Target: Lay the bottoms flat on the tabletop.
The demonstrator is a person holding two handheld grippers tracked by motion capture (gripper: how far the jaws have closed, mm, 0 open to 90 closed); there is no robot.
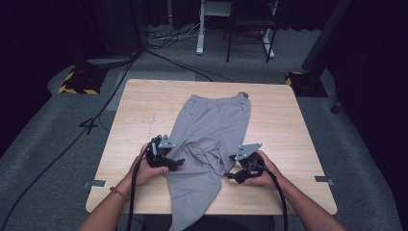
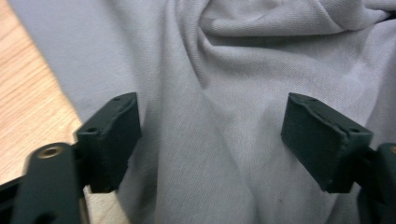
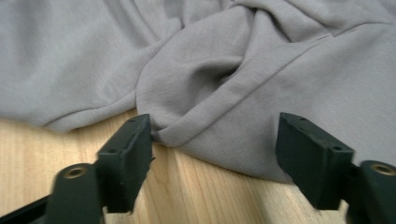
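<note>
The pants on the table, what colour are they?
Plain light grey pants, no pattern. The high view shows them best.

My soft grey cloth trousers (image 1: 211,139) lie on the light brown wooden table (image 1: 288,125). My two grippers are black.

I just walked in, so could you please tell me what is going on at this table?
A person is working on grey trousers spread on a wooden table, with a hand-held gripper in each hand. The left hand-held gripper is at the trousers' left edge and the right hand-held gripper at a bunched fold on their right edge. Both have their jaws open around the cloth, and neither is gripping it.
</note>
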